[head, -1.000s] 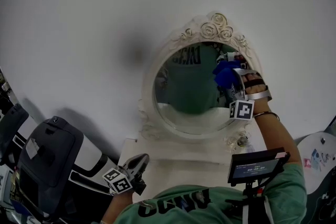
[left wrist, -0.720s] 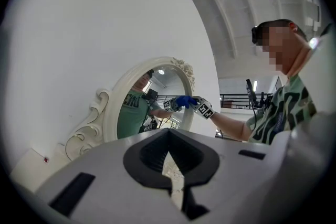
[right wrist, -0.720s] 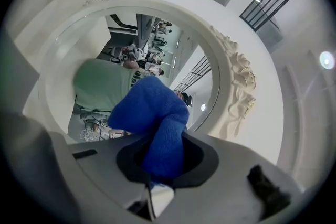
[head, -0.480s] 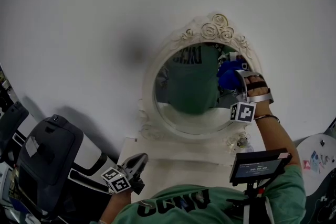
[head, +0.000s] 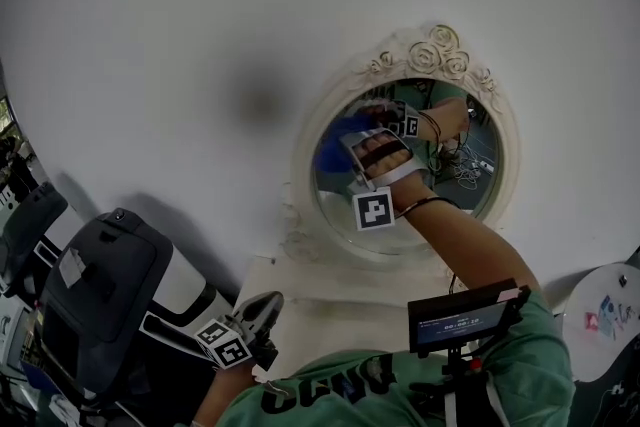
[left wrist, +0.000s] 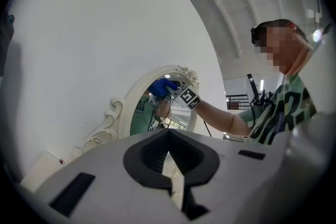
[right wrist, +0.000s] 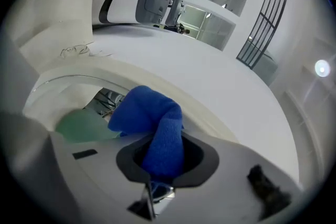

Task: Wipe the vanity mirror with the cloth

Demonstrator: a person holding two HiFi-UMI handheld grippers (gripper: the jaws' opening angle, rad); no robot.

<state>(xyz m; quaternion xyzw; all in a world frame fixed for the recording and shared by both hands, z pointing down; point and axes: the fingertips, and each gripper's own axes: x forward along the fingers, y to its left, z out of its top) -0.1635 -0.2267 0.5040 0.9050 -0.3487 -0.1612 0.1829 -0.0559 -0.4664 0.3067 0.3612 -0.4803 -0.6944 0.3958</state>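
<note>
Below the mirror and closest to the person, the left claw (head: 262, 313) hangs over the near left corner of the cream-white counter (head: 335, 300) on which the mirror stands. In the left gripper view, this claw (left wrist: 169, 168) is clenched with nothing between its jaws and looks up at the mirror from well below it. Farther out, the right forearm reaches across the lower glass. The right claw (head: 352, 137) is raised to the upper left part of the glass, just inside the frame's left edge. It is clenched on a bright blue, soft knitted cloth (head: 335, 141). The right gripper view shows the cloth (right wrist: 149, 113) bunched up out of the claw (right wrist: 164, 165) and pressed on the glass beside the curved inner rim of the frame. The oval vanity mirror in its ornate cream-white frame with carved roses on top (head: 440, 50) stands against a plain white wall (head: 180, 35).
</note>
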